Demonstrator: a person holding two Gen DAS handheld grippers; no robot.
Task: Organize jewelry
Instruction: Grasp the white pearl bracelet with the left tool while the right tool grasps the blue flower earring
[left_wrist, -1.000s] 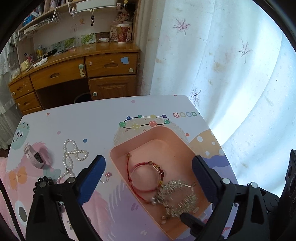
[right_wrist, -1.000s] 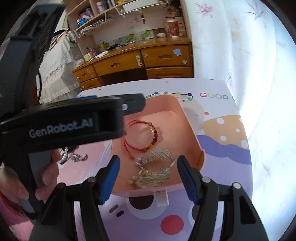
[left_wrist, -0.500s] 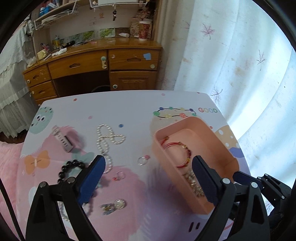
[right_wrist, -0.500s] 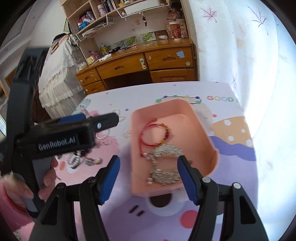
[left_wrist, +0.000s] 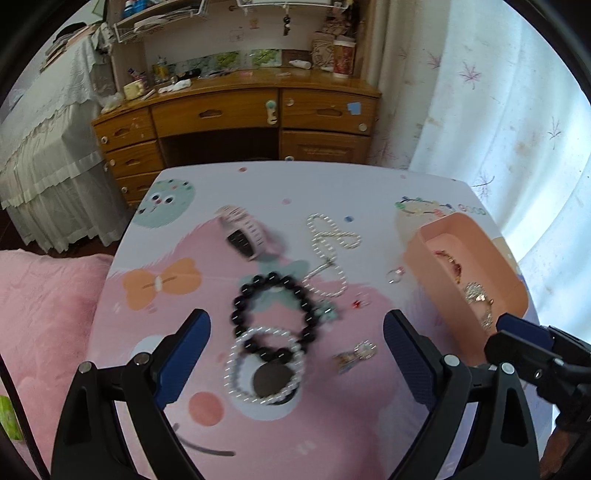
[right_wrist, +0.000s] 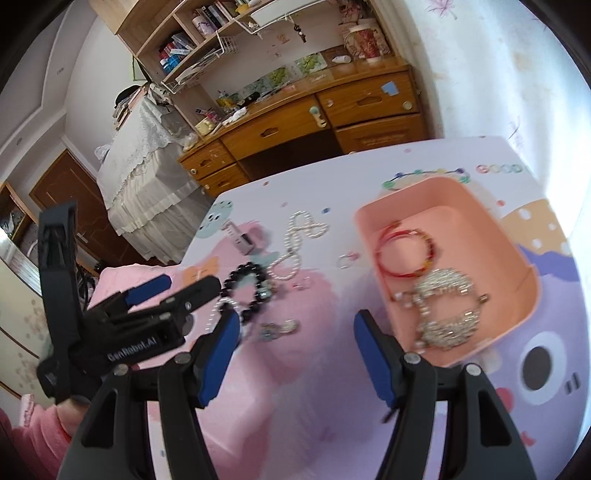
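Observation:
My left gripper (left_wrist: 297, 354) stands open above a black bead bracelet (left_wrist: 273, 314) and a white pearl bracelet (left_wrist: 264, 369), touching neither. Beyond them lie a pearl necklace (left_wrist: 328, 243), a pink watch (left_wrist: 242, 234), a ring (left_wrist: 395, 274) and an earring (left_wrist: 356, 352). The pink tray (left_wrist: 413, 254) sits at the right. In the right wrist view my right gripper (right_wrist: 291, 350) is open and empty, left of the pink tray (right_wrist: 532, 277), which holds a red bracelet (right_wrist: 404, 251) and a silver hairpiece (right_wrist: 445, 314). The left gripper (right_wrist: 177, 291) shows at the left, over the black bead bracelet (right_wrist: 245, 284).
The jewelry lies on a small table with a cartoon print (left_wrist: 229, 424). A pink cushion (left_wrist: 40, 332) lies to its left. Behind stand a wooden desk (left_wrist: 236, 114), a cloth-covered bed (left_wrist: 44, 155) and a white curtain (left_wrist: 498, 110).
My left gripper has swung left, from over the pink tray to over the bracelets. My right gripper has also shifted left, so the tray now lies to its right. Both stay open.

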